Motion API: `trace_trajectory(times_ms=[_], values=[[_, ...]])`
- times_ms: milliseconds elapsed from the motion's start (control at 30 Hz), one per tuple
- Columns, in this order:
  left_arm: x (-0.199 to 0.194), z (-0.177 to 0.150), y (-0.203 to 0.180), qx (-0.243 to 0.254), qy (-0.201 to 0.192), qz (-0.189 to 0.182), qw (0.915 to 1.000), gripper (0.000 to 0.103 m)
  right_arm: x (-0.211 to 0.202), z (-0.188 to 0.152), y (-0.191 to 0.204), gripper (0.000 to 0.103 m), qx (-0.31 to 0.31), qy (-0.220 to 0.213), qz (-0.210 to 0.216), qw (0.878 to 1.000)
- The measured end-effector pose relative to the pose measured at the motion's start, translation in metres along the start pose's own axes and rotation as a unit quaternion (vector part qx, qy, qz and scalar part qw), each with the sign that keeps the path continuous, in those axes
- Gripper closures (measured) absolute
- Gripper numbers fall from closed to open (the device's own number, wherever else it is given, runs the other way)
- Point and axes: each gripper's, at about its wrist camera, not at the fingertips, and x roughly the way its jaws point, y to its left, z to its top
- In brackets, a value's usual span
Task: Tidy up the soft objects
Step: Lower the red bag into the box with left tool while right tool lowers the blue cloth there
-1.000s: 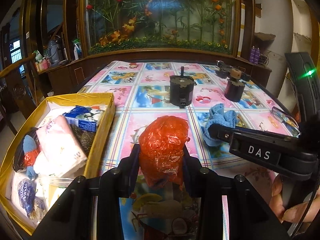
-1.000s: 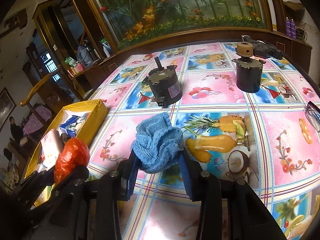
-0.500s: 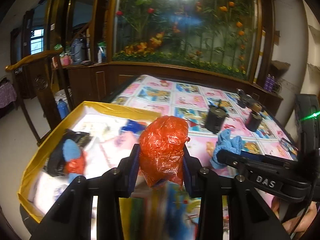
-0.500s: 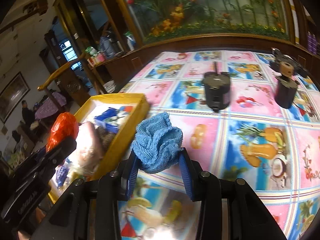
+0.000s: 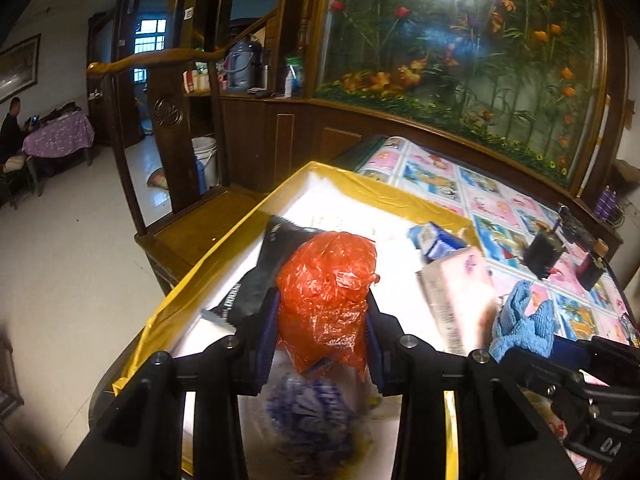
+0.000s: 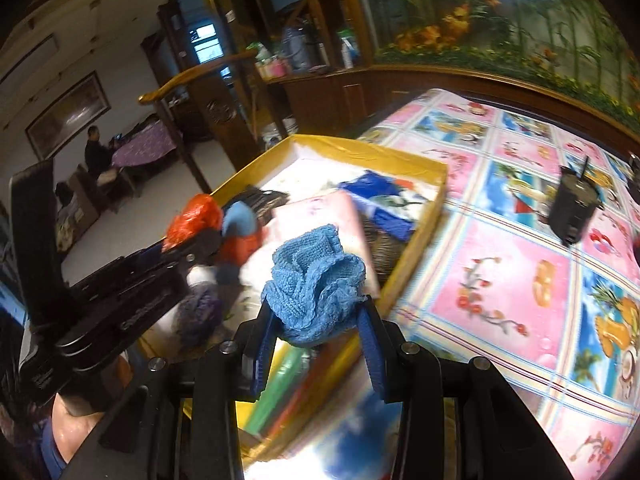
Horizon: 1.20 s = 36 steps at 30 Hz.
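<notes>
Over the near end of the yellow box, the left gripper grips a red bag and the right gripper a blue cloth, so dropping is probably next: lower both, then release

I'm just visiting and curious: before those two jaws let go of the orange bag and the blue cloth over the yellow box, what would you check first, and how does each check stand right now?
1. Left gripper firmly grips the orange plastic bag: ok, pinched on both sides.
2. Right gripper firmly grips the blue cloth: ok.
3. Orange plastic bag is over the yellow box: ok, box contents show beneath it.
4. Blue cloth is past the box's rim: cannot tell, it hangs near the box's near edge.
5. Free room inside for both: cannot tell, the pink tissue pack and other packets already fill much of it.
6. The two grippers are clear of each other: ok, side by side, apart.
</notes>
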Motion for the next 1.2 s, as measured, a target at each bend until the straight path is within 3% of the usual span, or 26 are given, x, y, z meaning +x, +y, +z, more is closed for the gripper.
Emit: trace_trajectory(times_ms=[167,500,900,1200], values=[[0.005,-0.002,0.005,0.004,0.008,0.002,1.0,0.066,0.024,0.01,0.015,0.06,-0.017,0.008,-0.003,1.0],[0.016,-0.006,0.002,0.013,0.022,-0.003,0.9997,0.067,0.062,0.03,0.0,0.06,0.029,0.024,0.028,0.999],[0.021,-0.008,-0.007,0.031,0.034,0.011,0.9989,0.067,0.066,0.025,-0.013,0.059,0.057,0.007,0.072,0.996],[0.021,-0.009,-0.014,0.053,0.03,0.043,0.9972,0.065,0.064,0.023,-0.021,0.059,0.073,0.006,0.098,0.992]])
